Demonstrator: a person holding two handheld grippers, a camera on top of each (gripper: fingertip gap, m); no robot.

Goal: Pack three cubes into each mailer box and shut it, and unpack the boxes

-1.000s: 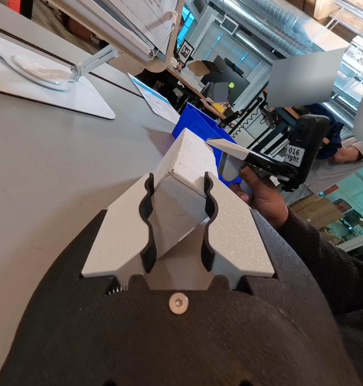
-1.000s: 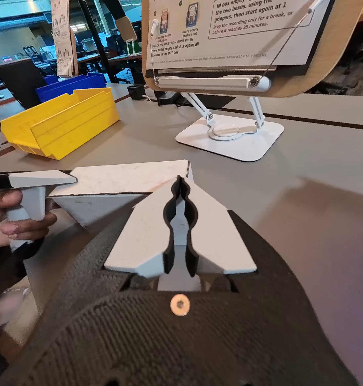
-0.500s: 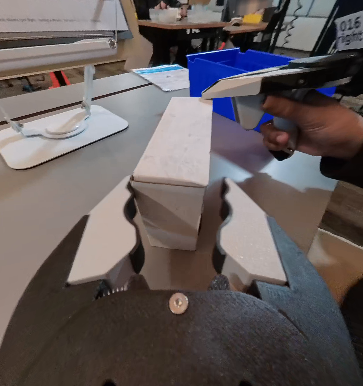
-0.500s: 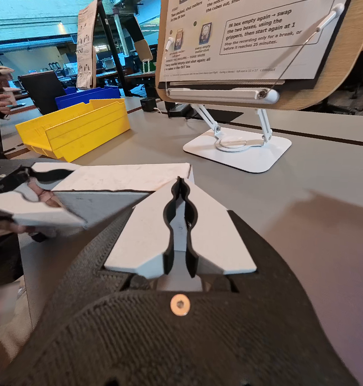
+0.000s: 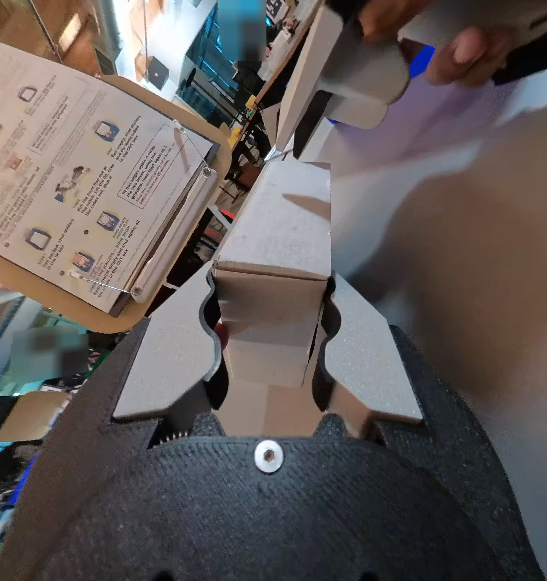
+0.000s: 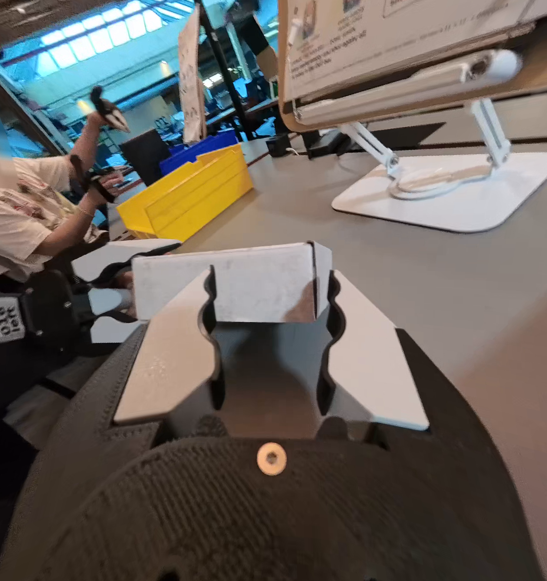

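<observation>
In the left wrist view, our left gripper (image 5: 270, 327) squeezes the short end of a white mailer box (image 5: 278, 232). Both fingers press on the box, one on each side. The box is shut and points away from us. This view is tipped over, so the grey table (image 5: 486, 251) fills the right side. The instruction sheet (image 5: 77, 176) on its stand shows on the left, slanted. At the top, blurred, we see a hand (image 5: 448, 41) and the pale fingers of our right gripper (image 5: 354, 81). We cannot tell from this view whether that gripper touches the box.

In the right wrist view, our right gripper (image 6: 270, 314) is spread wide and grips nothing. The mailer box (image 6: 231, 283) lies sideways just past the fingertips. Its right end sits in the gap between them. We cannot tell if the tips touch it. The box looks lifted a little above the table (image 6: 454, 283). At the left end of the box, the left gripper (image 6: 114, 283) pinches it. Farther back on the table sits a yellow bin (image 6: 187, 195), with a blue bin (image 6: 203, 147) behind it. On the right is the white stand (image 6: 454, 195) that holds up the instruction sheet (image 6: 328, 41). A person (image 6: 30, 204) is at the far left, with one arm raised.
</observation>
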